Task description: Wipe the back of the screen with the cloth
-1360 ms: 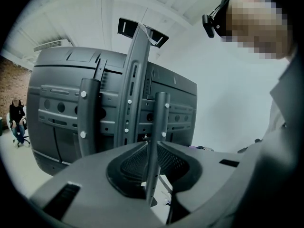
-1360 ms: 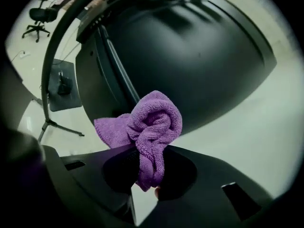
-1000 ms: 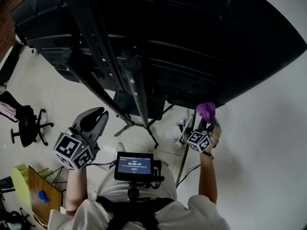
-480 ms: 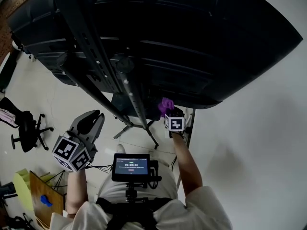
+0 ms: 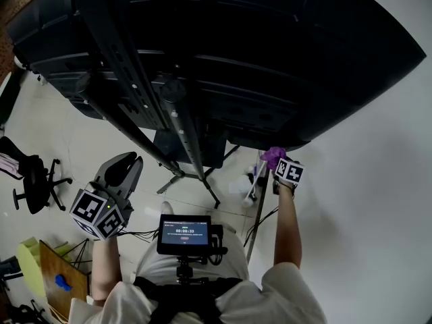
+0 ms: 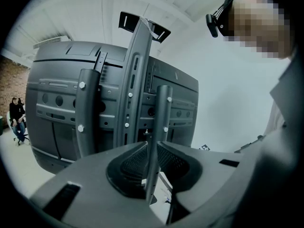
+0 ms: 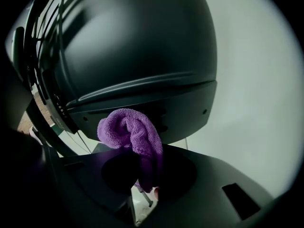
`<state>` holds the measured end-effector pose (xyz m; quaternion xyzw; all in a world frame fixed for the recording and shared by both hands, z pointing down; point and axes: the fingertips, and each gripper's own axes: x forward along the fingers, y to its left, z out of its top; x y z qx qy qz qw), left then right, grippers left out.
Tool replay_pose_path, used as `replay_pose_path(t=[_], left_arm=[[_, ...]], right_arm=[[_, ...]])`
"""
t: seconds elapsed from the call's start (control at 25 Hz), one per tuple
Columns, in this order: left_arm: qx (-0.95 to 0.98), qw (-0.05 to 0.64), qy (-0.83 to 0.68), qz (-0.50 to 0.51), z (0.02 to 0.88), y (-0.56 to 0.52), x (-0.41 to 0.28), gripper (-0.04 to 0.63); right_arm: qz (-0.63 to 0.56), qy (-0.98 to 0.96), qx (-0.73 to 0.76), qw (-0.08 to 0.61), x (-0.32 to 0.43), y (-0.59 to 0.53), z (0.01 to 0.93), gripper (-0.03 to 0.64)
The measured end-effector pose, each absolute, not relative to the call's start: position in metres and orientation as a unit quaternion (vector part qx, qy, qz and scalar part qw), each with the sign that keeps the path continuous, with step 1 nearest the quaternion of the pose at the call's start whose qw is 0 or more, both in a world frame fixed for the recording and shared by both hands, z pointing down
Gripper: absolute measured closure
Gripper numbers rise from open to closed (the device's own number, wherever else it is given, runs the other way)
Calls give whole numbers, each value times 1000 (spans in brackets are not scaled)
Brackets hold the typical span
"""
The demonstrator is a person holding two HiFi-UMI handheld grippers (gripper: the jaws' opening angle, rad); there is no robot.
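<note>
The screen's dark back fills the top of the head view, and it also shows in the left gripper view and the right gripper view. My right gripper is shut on a bunched purple cloth, held up at the screen's lower right edge. In the right gripper view the cloth bulges out of the jaws in front of that lower edge; whether it touches the screen I cannot tell. My left gripper hangs low at the left, shut and empty, pointing at the stand.
Grey stand bars and legs run down from the screen's back to the floor. An office chair stands far left. A small monitor rides on my chest. A white wall is at the right. A person sits far off.
The right gripper with the cloth swept left along the screen's lower edge, then came back to the right. The left gripper has barely moved.
</note>
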<state>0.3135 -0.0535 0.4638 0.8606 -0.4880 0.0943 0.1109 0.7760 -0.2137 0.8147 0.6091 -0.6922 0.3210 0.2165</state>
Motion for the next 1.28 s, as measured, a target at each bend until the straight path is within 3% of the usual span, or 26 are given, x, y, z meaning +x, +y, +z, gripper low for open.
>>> replay_pose_path(t=[0.28, 0.52, 0.92, 1.28], left_arm=[[852, 110, -501, 103, 464, -52, 306, 522], [845, 110, -514, 99, 467, -58, 292, 522], [833, 110, -535, 85, 473, -55, 230, 522], [839, 112, -529, 65, 478, -57, 128, 522]], right_arm=[[305, -652, 654, 232, 877, -234, 806, 565], [226, -622, 736, 139, 919, -225, 721, 565], [62, -757, 649, 53, 729, -93, 550, 565], [-2, -822, 569, 19, 534, -73, 467, 565]])
